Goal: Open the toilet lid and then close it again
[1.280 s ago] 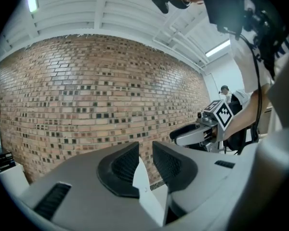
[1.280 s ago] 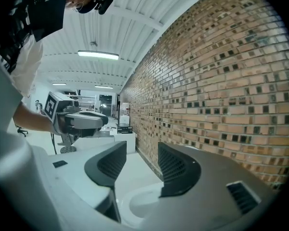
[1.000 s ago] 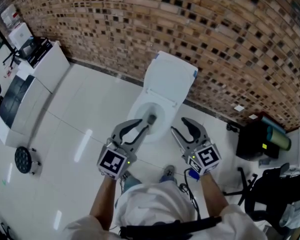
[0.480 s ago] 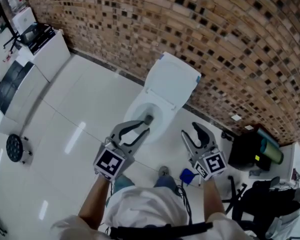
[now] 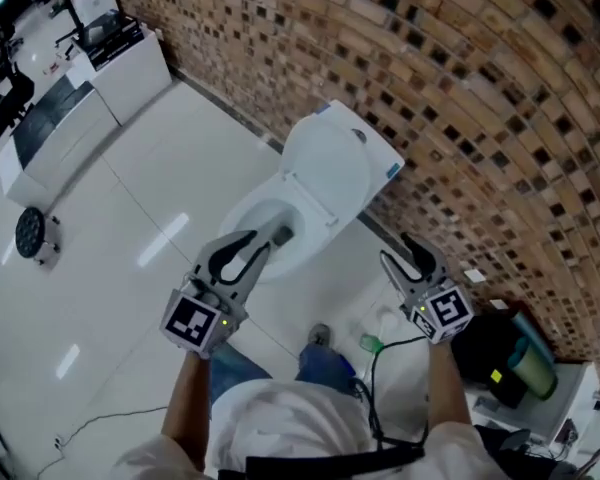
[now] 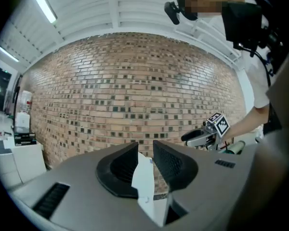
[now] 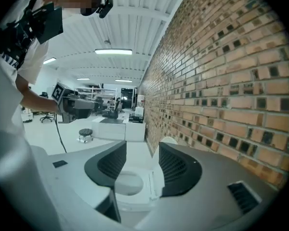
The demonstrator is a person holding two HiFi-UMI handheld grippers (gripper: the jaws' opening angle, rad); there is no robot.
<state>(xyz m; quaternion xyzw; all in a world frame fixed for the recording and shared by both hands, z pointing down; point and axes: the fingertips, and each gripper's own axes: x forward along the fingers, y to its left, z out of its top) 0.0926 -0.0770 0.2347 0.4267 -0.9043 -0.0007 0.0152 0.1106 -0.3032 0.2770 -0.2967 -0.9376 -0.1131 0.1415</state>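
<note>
Left gripper (image 6: 145, 147): I'm holding its jaws a narrow gap apart, gripping nothing. The raised toilet lid (image 5: 332, 163) is showing edge-on through that gap, well beyond the tips. I'm hovering this gripper over the near rim of the bowl (image 5: 252, 216).

Right gripper (image 5: 411, 250): jaws standing wider, also empty, hanging to the right of the toilet and aiming across it.

The lid is leaning back toward the brick wall (image 5: 460, 78), so opening looks done. My guess is I'm flanking it so one gripper can catch its top edge and ease it down; the risk is it slamming.
</note>
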